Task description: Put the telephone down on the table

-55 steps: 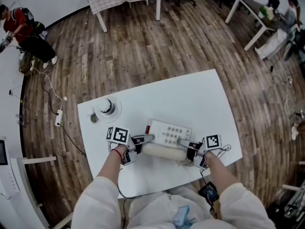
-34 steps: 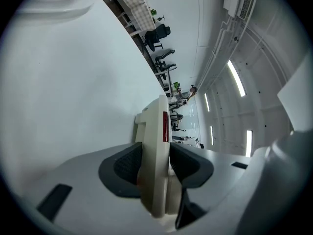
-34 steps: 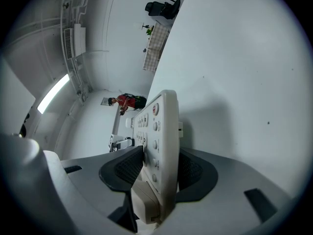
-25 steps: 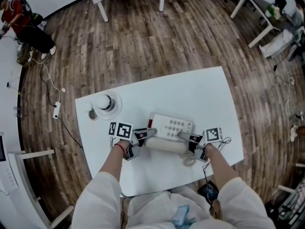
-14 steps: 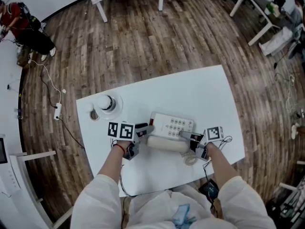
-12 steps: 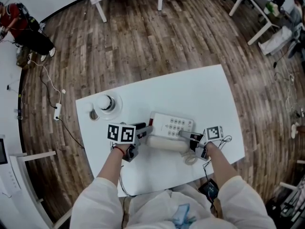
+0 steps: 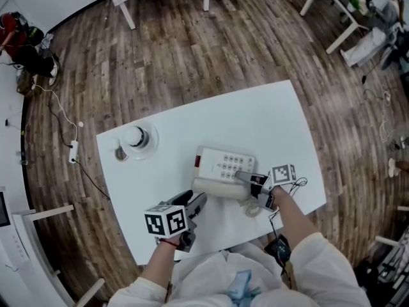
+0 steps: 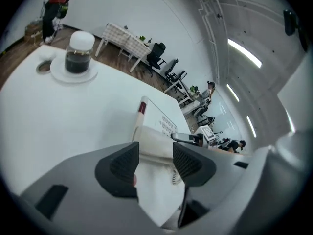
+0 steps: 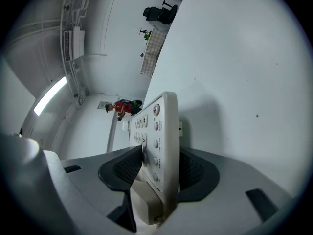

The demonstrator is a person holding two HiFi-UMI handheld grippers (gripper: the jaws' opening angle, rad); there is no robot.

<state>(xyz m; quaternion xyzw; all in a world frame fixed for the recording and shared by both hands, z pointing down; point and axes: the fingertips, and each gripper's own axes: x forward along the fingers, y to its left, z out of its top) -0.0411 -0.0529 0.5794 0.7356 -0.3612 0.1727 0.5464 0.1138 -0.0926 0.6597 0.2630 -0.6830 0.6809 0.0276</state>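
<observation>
The cream telephone (image 7: 225, 165) lies flat on the white table (image 7: 268, 123), its handset (image 7: 219, 187) along the near side and a coiled cord (image 7: 253, 208) by its right end. My right gripper (image 7: 246, 178) holds the phone's right end. In the right gripper view the keypad body (image 9: 164, 126) fills the gap between both pads while the jaws are opening. My left gripper (image 7: 197, 203) hovers clear of the phone, nearer the table's front edge. Its jaws (image 8: 155, 163) are opening with nothing between them, and the telephone (image 8: 154, 129) lies ahead of them.
A dark jar with a white lid (image 7: 135, 135) stands on a saucer at the table's left, with a small round cap (image 7: 119, 153) beside it. A thin cable (image 7: 299, 184) loops near the right gripper. Other tables and a person stand far off on the wooden floor.
My left gripper has let go of the phone's left end and drawn back toward the near edge. The right gripper has stayed on the phone's right end.
</observation>
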